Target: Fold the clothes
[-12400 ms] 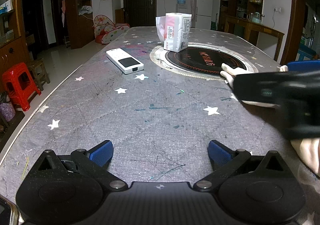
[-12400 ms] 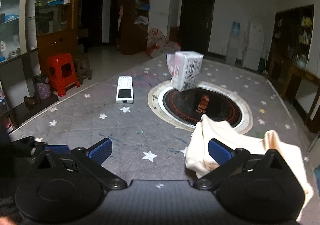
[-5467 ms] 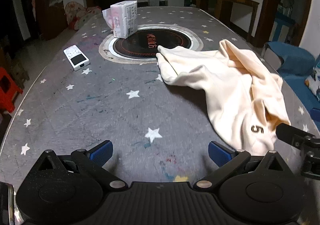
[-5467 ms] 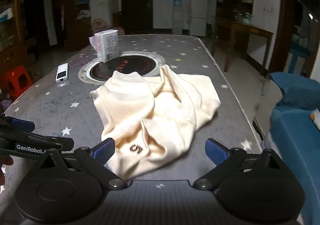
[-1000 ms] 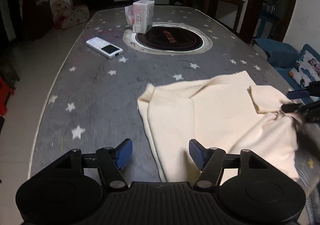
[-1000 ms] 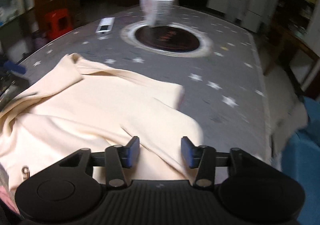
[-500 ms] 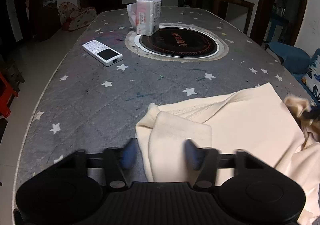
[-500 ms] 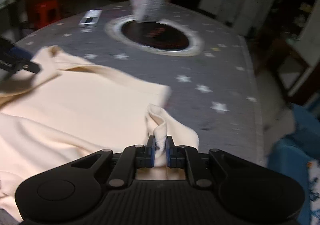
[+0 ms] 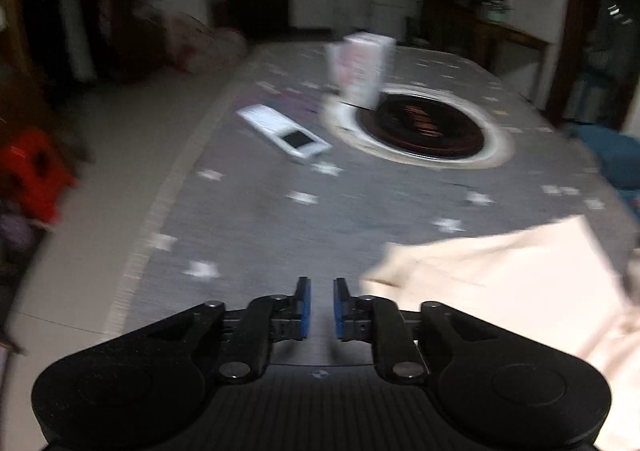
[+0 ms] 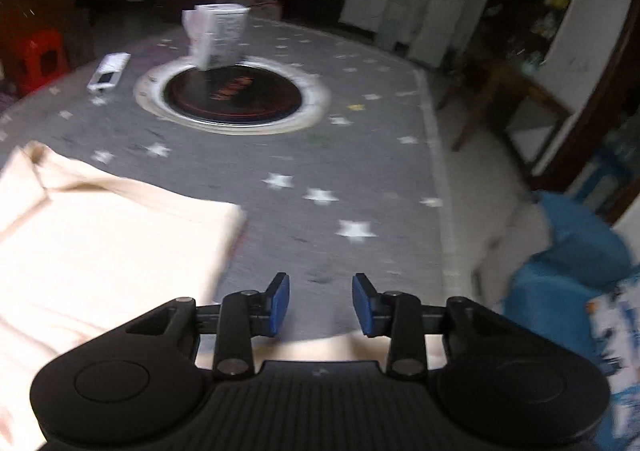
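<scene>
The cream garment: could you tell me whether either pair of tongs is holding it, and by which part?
Nothing is held: left tongs and right tongs stand open beside the cream garment.

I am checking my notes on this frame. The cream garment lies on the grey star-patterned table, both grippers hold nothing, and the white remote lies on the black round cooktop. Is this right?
Not quite. The white remote lies on the grey star-patterned table, beside the black round cooktop, not on it; the right wrist view shows this. The rest stands: the cream garment lies on the table, and the left gripper and right gripper hold nothing.
</scene>
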The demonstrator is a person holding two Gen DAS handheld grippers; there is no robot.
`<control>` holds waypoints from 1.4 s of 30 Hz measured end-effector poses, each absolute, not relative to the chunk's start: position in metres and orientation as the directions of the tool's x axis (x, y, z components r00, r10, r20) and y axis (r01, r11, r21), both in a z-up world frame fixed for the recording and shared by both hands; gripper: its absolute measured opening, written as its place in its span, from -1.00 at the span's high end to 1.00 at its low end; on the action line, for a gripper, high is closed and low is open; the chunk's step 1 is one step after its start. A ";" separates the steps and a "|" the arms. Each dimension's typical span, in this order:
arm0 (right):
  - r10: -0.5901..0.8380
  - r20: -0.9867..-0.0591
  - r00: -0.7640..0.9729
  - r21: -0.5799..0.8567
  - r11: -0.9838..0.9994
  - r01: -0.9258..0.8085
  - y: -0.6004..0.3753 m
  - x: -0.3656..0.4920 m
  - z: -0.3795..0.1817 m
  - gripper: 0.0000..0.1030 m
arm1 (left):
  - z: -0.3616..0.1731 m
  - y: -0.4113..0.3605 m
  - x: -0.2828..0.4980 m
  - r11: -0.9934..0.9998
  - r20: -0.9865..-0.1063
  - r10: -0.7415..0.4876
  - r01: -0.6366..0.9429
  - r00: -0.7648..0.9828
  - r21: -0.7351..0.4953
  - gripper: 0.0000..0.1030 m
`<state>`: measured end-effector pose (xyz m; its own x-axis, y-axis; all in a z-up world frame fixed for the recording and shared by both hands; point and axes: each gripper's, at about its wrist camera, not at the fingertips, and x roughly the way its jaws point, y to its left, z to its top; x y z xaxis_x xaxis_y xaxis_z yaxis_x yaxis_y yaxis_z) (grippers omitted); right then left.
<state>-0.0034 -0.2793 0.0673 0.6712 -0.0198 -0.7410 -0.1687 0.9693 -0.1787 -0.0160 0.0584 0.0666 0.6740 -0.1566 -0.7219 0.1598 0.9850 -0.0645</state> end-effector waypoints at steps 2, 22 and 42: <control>0.025 -0.757 0.653 -0.133 0.972 -0.192 -0.272 0.006 0.062 0.33 | 0.060 0.047 -0.011 0.981 -0.730 -0.170 0.184 0.662 -0.062 0.10; 0.159 -0.796 0.585 0.056 0.980 -0.190 -0.270 0.063 0.031 0.32 | 0.037 0.053 0.036 0.976 -0.748 -0.203 0.187 0.632 -0.107 0.40; 0.171 -0.771 0.613 0.048 0.976 -0.211 -0.260 0.081 0.040 0.86 | 0.032 0.038 0.062 0.942 -0.736 -0.283 0.321 0.615 -0.094 0.88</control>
